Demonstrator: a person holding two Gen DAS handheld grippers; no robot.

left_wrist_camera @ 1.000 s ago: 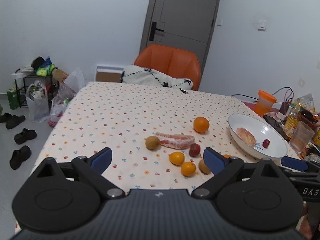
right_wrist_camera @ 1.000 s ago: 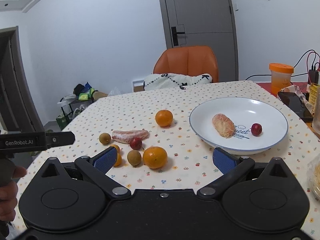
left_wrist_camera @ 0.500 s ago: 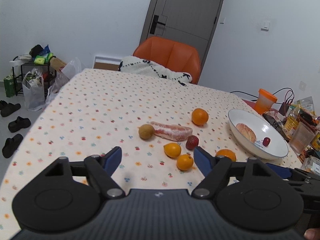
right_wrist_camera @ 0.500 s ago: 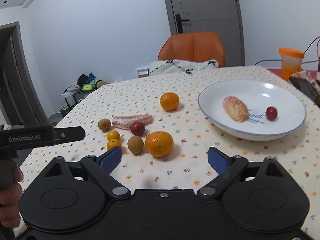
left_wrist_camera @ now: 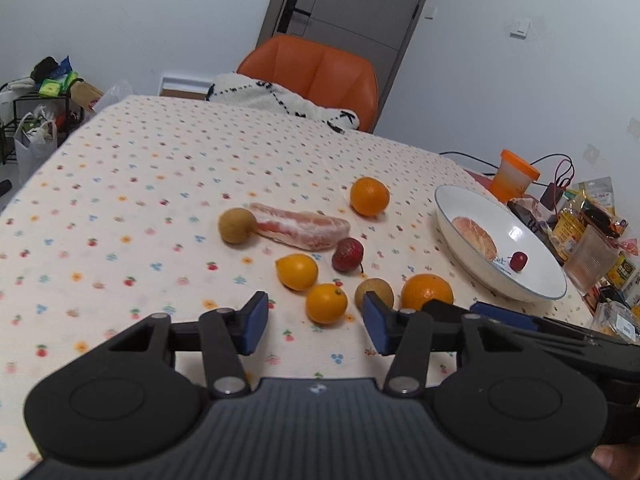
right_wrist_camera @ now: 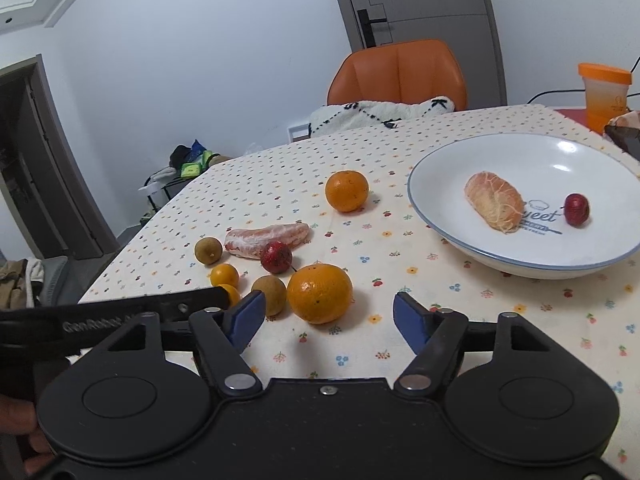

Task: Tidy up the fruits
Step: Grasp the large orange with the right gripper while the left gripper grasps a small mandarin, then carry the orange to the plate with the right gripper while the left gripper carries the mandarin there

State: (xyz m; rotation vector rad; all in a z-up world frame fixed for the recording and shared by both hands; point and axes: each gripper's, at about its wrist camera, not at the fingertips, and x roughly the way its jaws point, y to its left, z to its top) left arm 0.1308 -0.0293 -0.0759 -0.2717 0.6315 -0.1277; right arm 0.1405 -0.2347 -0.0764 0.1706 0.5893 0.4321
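1. Left tongs [left_wrist_camera: 316, 322]: jaws spread wide, nothing between the blue pads, low over the near edge of the fruit cluster. Right tongs [right_wrist_camera: 329, 316]: also wide open and empty, with a big orange [right_wrist_camera: 319, 293] just ahead of the gap.
2. Fruit count on the tabletop [left_wrist_camera: 120, 184]: 2 oranges, 2 small yellow-orange citrus, 2 round tan-brown fruits, 1 dark red fruit, 1 peeled pink citrus segment. 8 pieces total.
3. In the plate [right_wrist_camera: 500, 160]: 1 peeled segment [right_wrist_camera: 495, 201] and 1 small red fruit [right_wrist_camera: 577, 209]. 2 pieces, lying apart.
4. Far orange [left_wrist_camera: 369, 196] sits alone beyond the cluster; round, dimpled skin.
5. Long segment [left_wrist_camera: 304, 231] is curved, with white pith over pink flesh; one brown fruit [left_wrist_camera: 237, 225] touches its left end.
6. Dark red fruit [left_wrist_camera: 347, 255] is glossy and speckled, with a thin stem, just beside the segment's right end.
7. Small citrus: one lemon-shaped [left_wrist_camera: 297, 271], one round [left_wrist_camera: 326, 303], close together. Second brown fruit [left_wrist_camera: 374, 293] sits between the round one and the big orange; matte skin.
8. Plate is white glazed, shallow, blue rim line, with print on the base. I see a cream tablecloth with small floral dots.
9. Off-task: 1 orange chair [left_wrist_camera: 320, 76] with a white knit throw, 1 orange-lidded jar [left_wrist_camera: 513, 176].
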